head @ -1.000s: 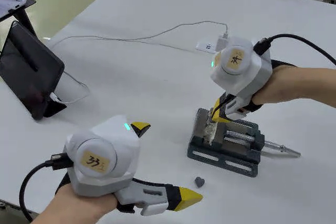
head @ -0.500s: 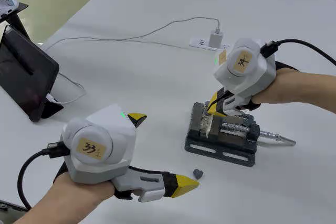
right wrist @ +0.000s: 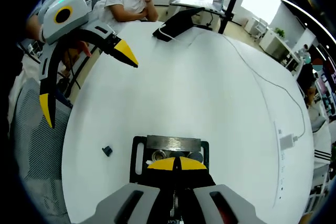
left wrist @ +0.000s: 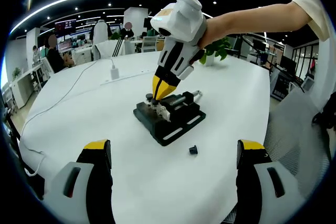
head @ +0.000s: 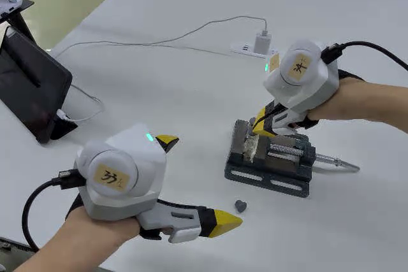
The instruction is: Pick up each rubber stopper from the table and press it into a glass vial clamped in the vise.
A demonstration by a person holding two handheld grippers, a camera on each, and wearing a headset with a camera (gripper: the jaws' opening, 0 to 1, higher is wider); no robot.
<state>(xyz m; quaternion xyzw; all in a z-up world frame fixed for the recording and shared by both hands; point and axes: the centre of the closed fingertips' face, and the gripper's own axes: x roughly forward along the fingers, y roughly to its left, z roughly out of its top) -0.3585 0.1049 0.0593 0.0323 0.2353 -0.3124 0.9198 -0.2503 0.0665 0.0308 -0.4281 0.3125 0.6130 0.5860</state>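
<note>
A: Stopper?

B: One stopper (head: 240, 206), small, dark grey, lying loose on the table (head: 159, 81) just in front of the vise (head: 271, 170). It's not touching the vise. It sits near my left gripper's (head: 199, 181) lower tip.

A: Left gripper state?

B: Jaws spread wide, nothing between them. It hovers over the table, well apart from the vise. In the left gripper view both yellow tips frame the vise, with the stopper between them, further out.

A: Right gripper?

B: My right gripper (head: 260, 127) points down at the left end of the vise, directly over the jaws. The tips are pressed together. I can't tell if anything is pinched between them, as the gap is too thin.

A: Vials?

B: Hard to make out. The head view shows a pale glassy patch, the vial (head: 250, 148), clamped in the vise. In the right gripper view I see two round tops just past my tips, partly covered by them. I can't count the vials or tell which are plugged.

A: Cut off?

B: The vise's near side is hidden under my right gripper's body in its own view.
</note>
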